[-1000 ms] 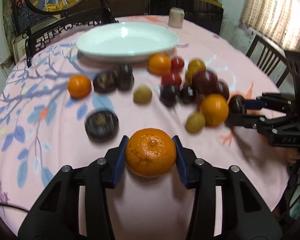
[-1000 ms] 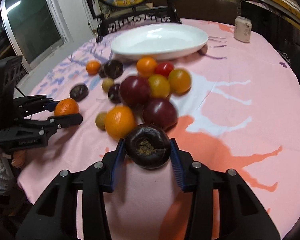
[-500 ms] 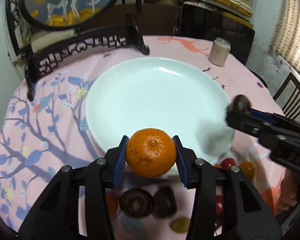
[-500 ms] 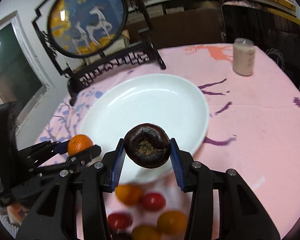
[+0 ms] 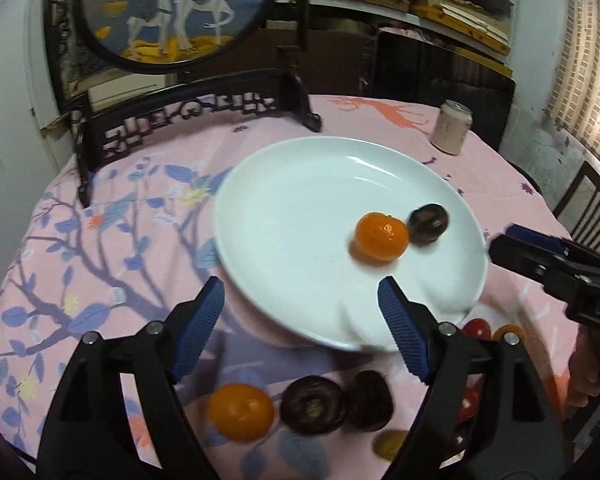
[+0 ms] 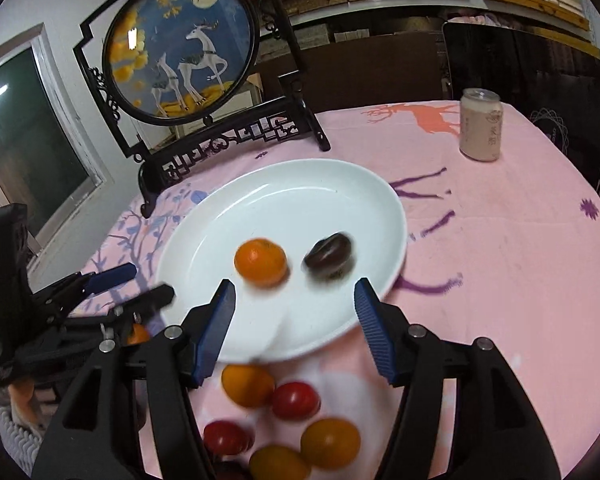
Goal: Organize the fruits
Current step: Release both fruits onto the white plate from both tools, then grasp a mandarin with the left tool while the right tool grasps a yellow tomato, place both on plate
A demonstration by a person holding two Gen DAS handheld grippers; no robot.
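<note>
Both tools, left tool (image 5: 300, 312) and right tool (image 6: 294, 304), are hanging spread (empty) over the plate (image 5: 284, 216); loose fruits (image 6: 292, 420) are lying at 6 o'clock.

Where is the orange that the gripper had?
The orange lies on the white plate, beside the dark purple fruit, beyond the open left gripper.

Left gripper (image 5: 300, 316): jaws spread wide, blue ribbed pads (image 5: 202, 322) facing each other, nothing between them. Right gripper (image 6: 294, 320): jaws likewise spread wide and empty, blue pads (image 6: 374, 330) exposed. Both grippers point forward and downward, side by side, the left gripper's fingers angled toward the right.
</note>
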